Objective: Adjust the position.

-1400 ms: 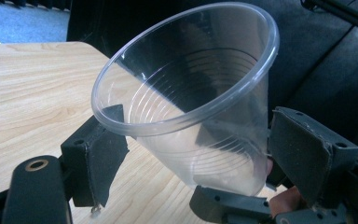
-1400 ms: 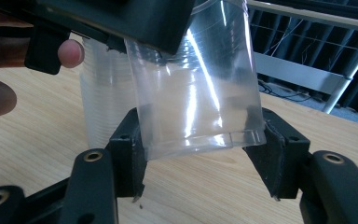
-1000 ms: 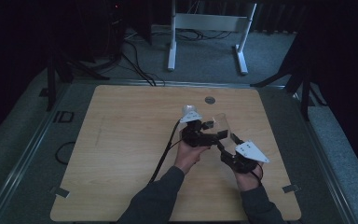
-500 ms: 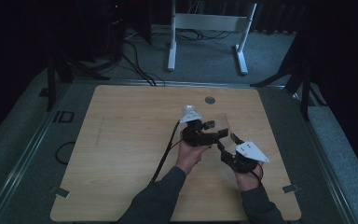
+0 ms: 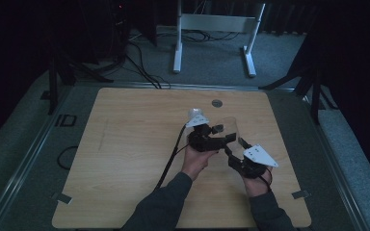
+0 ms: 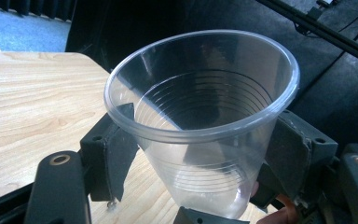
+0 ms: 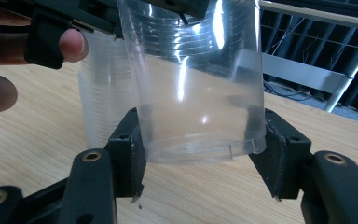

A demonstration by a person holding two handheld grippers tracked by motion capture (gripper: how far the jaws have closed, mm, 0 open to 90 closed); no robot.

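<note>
Dim room, grey carpet (image 5: pixel 347 144), wooden table (image 5: pixel 125 144), white frame (image 5: pixel 217 24) behind

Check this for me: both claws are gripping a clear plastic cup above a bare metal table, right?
Not quite: the table is wood, not metal, as the high view shows. The rest holds: the left claw and right claw both grip the clear plastic cup.

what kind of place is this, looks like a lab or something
Probably a recording lab or studio: a bare light wooden table on grey carpet, dark curtains around it, loose black cables and a white metal stand behind.
</note>
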